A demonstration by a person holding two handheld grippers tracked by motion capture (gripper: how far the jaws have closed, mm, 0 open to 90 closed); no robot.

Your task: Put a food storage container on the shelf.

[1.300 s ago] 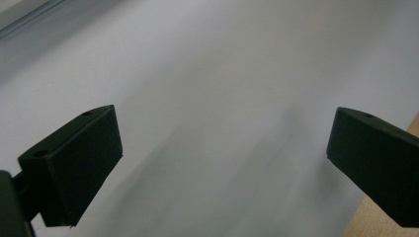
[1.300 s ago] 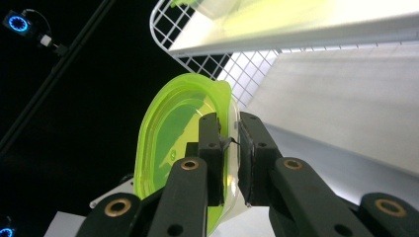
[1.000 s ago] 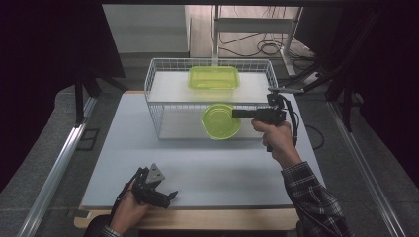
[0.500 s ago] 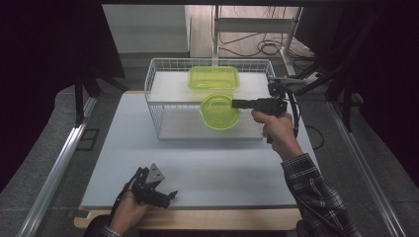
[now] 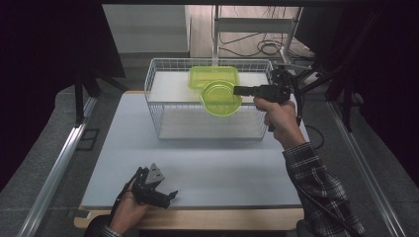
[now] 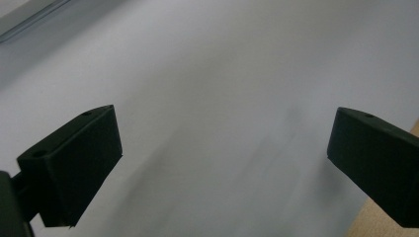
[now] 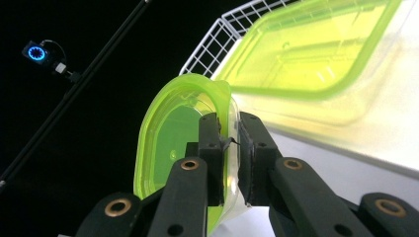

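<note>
Nearest, the left gripper (image 5: 157, 191) rests low on the pale worktop (image 5: 217, 168) with its jaws spread wide and nothing between them. Farther on, the right gripper (image 5: 238, 90) has its jaws clenched on the rim of a round green container (image 5: 220, 98). Over the past second this container has risen from beside the white wire basket (image 5: 158, 106) to its top edge, likely on its way inside. A rectangular green container (image 5: 213, 76) sits at the basket's back. The round container overlaps it, hiding whether the two touch.
</note>
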